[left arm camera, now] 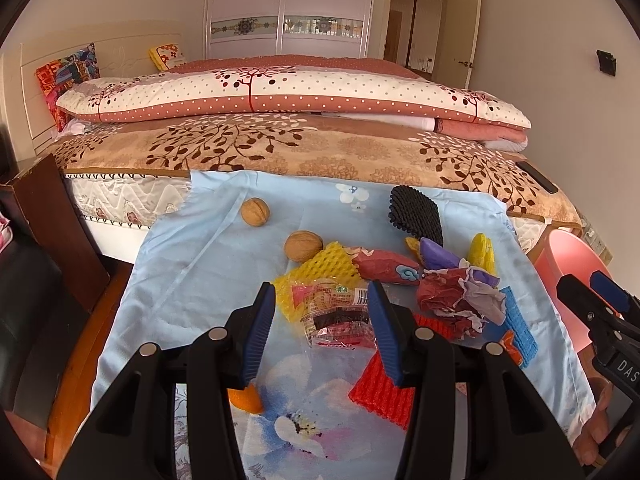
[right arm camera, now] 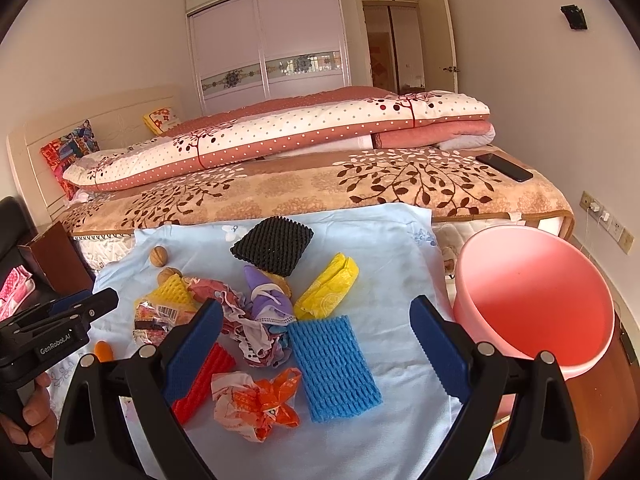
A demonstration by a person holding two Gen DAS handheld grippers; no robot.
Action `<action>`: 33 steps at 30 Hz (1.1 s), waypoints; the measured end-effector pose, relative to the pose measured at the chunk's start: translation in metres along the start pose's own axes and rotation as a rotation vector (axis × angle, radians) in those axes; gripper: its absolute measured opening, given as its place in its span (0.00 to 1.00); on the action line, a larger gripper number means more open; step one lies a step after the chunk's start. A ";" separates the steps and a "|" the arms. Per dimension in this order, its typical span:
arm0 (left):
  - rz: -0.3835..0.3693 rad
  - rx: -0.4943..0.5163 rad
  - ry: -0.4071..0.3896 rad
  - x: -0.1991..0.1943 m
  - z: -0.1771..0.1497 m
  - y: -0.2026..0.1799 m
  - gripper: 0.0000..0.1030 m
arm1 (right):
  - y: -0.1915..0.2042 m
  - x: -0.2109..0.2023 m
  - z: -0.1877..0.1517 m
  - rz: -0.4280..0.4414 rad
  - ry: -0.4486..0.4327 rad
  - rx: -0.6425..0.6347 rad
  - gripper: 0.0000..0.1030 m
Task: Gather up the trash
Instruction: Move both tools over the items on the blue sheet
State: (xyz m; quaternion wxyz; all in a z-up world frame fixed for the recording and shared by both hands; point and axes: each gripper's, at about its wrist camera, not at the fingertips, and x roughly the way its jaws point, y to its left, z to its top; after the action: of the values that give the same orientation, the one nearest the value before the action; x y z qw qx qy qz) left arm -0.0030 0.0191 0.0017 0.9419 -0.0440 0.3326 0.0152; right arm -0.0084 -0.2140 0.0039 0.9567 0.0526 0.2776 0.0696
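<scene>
Blue cloth over table, trash heaped at centre | clear printed wrapper — between fingers of left gripper, jaws part-open, contact unclear | blue foam net — below right gripper, jaws wide, empty | pink bucket at right edge | two walnuts far left

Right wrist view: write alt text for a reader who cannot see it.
The open right gripper hovers over a light blue cloth strewn with trash: a blue foam net, a crumpled orange wrapper, a red foam net and a black foam net. An empty pink bin stands to the right, and the bed lies behind.
</scene>
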 end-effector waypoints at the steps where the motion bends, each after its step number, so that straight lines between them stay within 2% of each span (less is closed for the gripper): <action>1: 0.001 0.000 -0.001 0.000 0.000 0.000 0.47 | 0.000 -0.001 0.000 -0.001 -0.002 0.002 0.90; 13: -0.024 0.016 -0.005 -0.003 0.003 0.004 0.47 | -0.010 -0.007 0.005 -0.020 -0.027 0.002 0.90; 20: -0.039 0.019 0.002 -0.003 0.004 0.005 0.47 | -0.017 -0.004 0.003 -0.020 -0.006 0.015 0.87; 26: -0.076 0.029 0.008 -0.005 0.001 0.005 0.47 | -0.017 -0.003 0.000 -0.015 0.005 0.003 0.83; 33: -0.150 0.045 0.055 -0.002 -0.015 0.000 0.47 | -0.019 -0.001 -0.008 0.004 0.045 0.002 0.78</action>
State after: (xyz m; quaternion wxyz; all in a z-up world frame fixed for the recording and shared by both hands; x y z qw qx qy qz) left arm -0.0141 0.0182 -0.0087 0.9316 -0.0481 0.3546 -0.0641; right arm -0.0118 -0.2325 -0.0047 0.9500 0.0527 0.2991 0.0726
